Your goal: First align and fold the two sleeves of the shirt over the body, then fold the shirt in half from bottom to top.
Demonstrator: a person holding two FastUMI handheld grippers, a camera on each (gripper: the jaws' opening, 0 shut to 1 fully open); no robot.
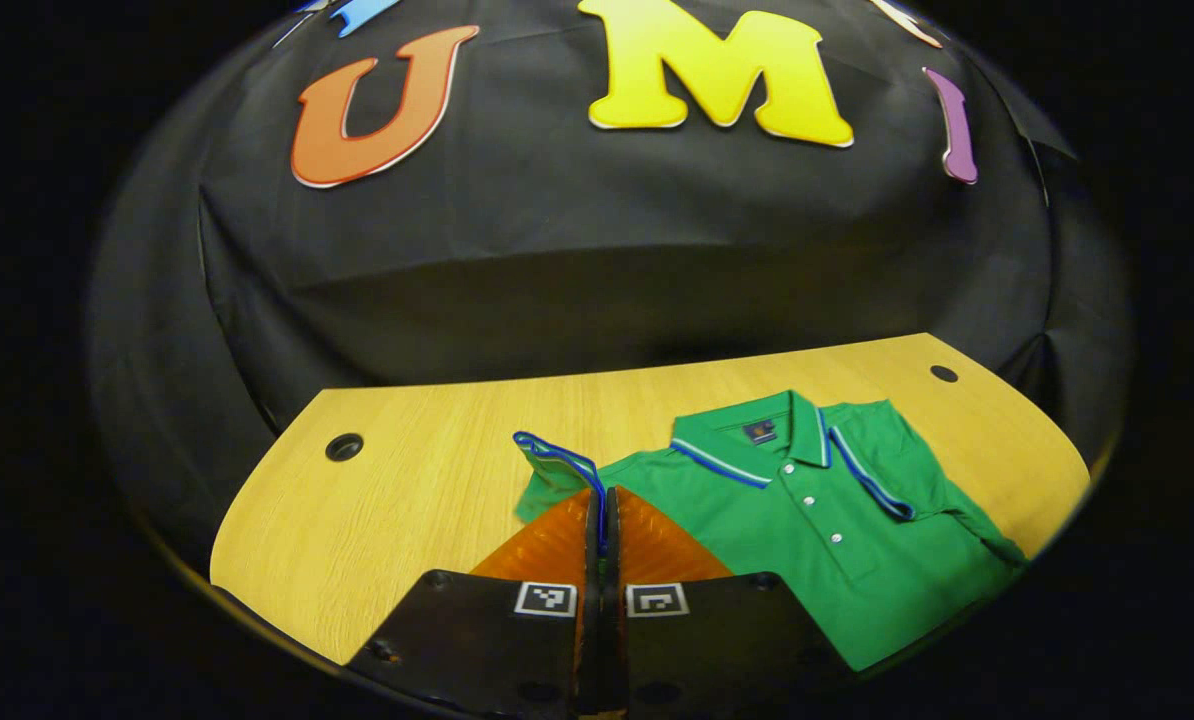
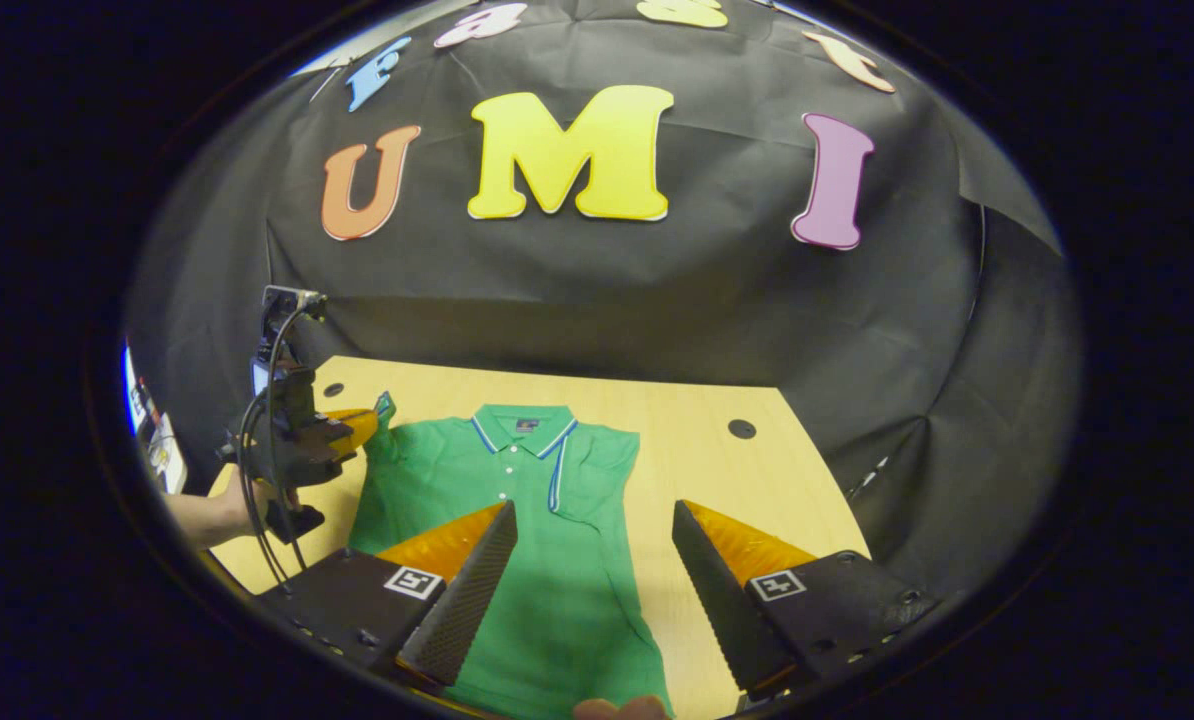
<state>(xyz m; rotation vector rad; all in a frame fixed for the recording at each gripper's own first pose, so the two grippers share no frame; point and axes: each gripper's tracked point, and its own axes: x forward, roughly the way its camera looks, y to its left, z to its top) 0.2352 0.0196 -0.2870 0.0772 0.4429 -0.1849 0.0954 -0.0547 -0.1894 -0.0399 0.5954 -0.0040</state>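
Note:
A green polo shirt (image 1: 817,530) with blue-and-white trim lies face up on the wooden table (image 1: 407,510), collar toward the booth wall. Its right sleeve (image 1: 887,470) lies folded over the body. My left gripper (image 1: 600,495) is shut on the left sleeve (image 1: 557,465), whose trimmed cuff stands lifted off the table. In the right gripper view the shirt (image 2: 547,560) lies ahead, the folded sleeve (image 2: 587,470) over its chest. My right gripper (image 2: 594,520) hangs open above the shirt's lower right part. The left gripper (image 2: 362,422), held by a hand, pinches the sleeve (image 2: 385,412) at the shirt's left.
The table has round cable holes (image 1: 344,446) (image 1: 944,373) near its back corners, and one hole (image 2: 742,429) right of the shirt. Black cloth walls the booth behind and to the sides. A person's forearm (image 2: 207,520) reaches in from the left.

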